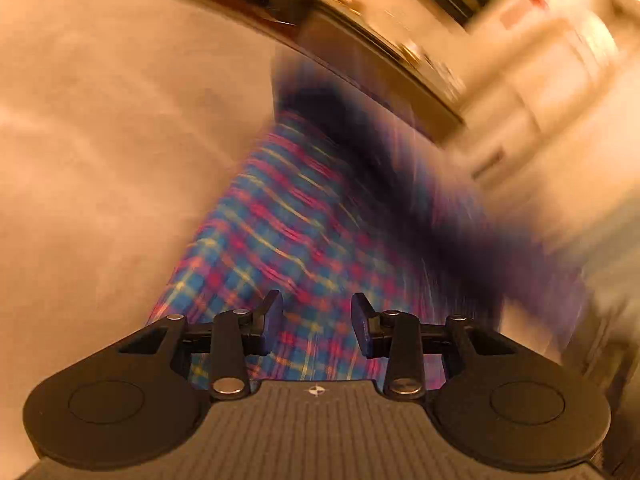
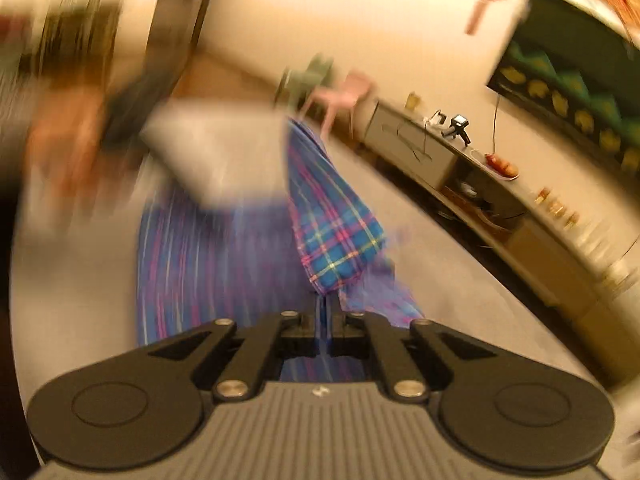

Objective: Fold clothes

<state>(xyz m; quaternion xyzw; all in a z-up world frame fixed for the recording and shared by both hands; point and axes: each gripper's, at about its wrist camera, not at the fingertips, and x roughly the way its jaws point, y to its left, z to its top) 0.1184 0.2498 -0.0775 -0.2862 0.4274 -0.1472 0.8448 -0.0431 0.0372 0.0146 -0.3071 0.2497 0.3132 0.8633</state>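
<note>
A: The right claw (image 2: 325, 312) is clamped on a bunched corner of the plaid cloth (image 2: 340, 240), pads pressed together with fabric pinched between. To fold well, I'd carry that corner across in one smooth sweep and keep the edge taut.

B: And the left claw (image 1: 316, 320)?

A: Its jaws stand apart with nothing between them, hovering over the plaid cloth (image 1: 280, 220). It could pin the fold line, I think.

B: Where does the cloth lie?

A: Spread on a pale, beige surface (image 1: 100, 160); too blurred to say whether tabletop or bed. Beyond, a low sideboard (image 2: 408, 144) runs along the wall, with a pink chair (image 2: 344, 92) nearby.
</note>
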